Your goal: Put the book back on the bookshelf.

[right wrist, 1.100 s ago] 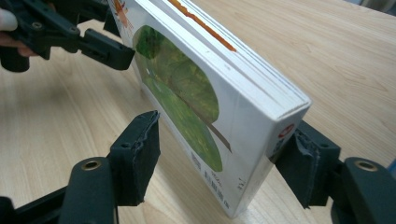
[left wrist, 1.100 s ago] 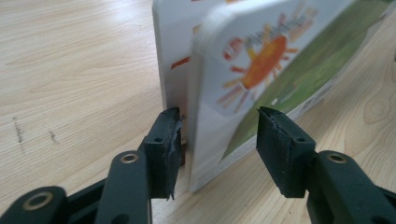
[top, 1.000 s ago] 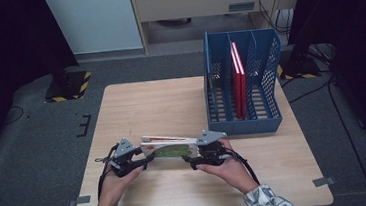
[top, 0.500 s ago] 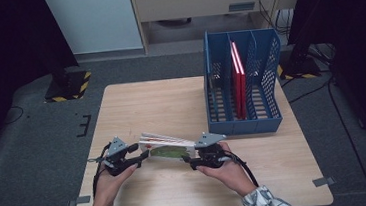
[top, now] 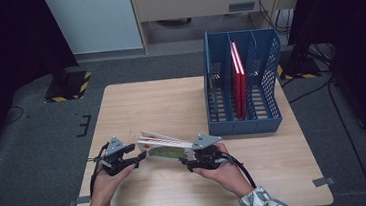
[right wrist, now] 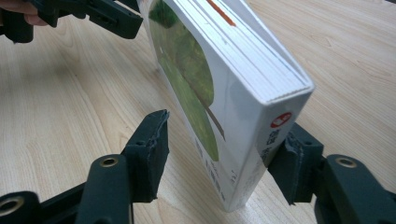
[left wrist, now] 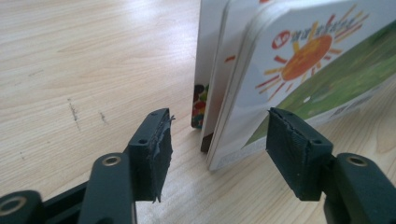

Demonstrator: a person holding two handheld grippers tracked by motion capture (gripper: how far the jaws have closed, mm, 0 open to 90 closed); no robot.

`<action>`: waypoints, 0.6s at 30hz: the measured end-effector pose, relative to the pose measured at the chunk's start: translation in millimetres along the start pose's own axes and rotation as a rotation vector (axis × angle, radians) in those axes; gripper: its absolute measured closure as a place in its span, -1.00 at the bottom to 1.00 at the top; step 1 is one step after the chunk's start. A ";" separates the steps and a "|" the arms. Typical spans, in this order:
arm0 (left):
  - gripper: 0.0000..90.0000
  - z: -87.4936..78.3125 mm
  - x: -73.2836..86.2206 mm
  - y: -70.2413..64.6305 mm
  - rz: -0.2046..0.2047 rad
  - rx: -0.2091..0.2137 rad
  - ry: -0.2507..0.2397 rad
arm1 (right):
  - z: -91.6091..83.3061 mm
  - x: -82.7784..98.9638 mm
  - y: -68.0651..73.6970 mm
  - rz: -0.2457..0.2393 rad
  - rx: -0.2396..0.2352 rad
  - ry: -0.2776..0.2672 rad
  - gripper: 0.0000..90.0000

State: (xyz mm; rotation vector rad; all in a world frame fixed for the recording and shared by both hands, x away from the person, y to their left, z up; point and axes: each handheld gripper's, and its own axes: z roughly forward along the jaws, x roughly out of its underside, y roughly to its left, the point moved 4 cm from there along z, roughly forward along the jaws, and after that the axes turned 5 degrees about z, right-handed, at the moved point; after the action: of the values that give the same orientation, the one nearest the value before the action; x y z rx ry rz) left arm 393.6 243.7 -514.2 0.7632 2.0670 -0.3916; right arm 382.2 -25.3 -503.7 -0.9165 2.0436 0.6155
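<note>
A small stack of thin picture books (top: 167,147) stands on its long edge near the table's front, leaning. In the left gripper view the front cover (left wrist: 317,60) shows an orange sun over green. My left gripper (top: 137,159) (left wrist: 219,149) is open at the stack's left end. Its jaws have just been opening, and the book corner sits between them without either pad pressing. My right gripper (top: 190,161) (right wrist: 219,154) straddles the other end after its jaws have just been closing. Its left pad (right wrist: 152,149) stands clear of the green cover (right wrist: 191,88), and its right pad sits by the spine.
A blue mesh file rack (top: 245,125) stands at the table's back right with red books (top: 239,78) upright in a middle slot. The wooden table (top: 151,106) is bare between the rack and the books. Black cables trail from both grippers.
The left gripper has shifted slightly left and its jaws have spread off the books' end. The books and the right gripper stay about where they were.
</note>
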 end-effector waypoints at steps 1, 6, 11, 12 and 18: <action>-0.16 0.0 0.0 0.0 0.000 0.000 0.000 | -0.1 -0.3 0.1 0.002 -0.002 0.001 -0.07; -0.35 0.6 4.8 -1.5 -0.016 0.007 0.026 | 0.5 -4.1 0.1 0.004 -0.021 0.009 -0.16; -0.64 0.7 8.2 -5.3 0.008 0.002 0.062 | -0.4 -4.4 0.8 0.001 -0.030 0.030 -0.23; -0.69 0.8 10.5 -6.9 0.011 -0.004 0.074 | -2.2 -4.9 -1.0 -0.003 -0.025 0.044 -0.25; -0.81 2.4 12.4 -7.5 0.007 -0.011 0.093 | -3.6 -6.9 -5.2 0.002 -0.020 0.064 -0.31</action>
State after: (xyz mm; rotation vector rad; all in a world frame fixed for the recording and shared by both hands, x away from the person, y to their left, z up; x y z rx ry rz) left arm 384.9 241.3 -525.8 0.7951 2.1508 -0.3471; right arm 387.5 -28.3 -496.6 -0.9562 2.0988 0.6158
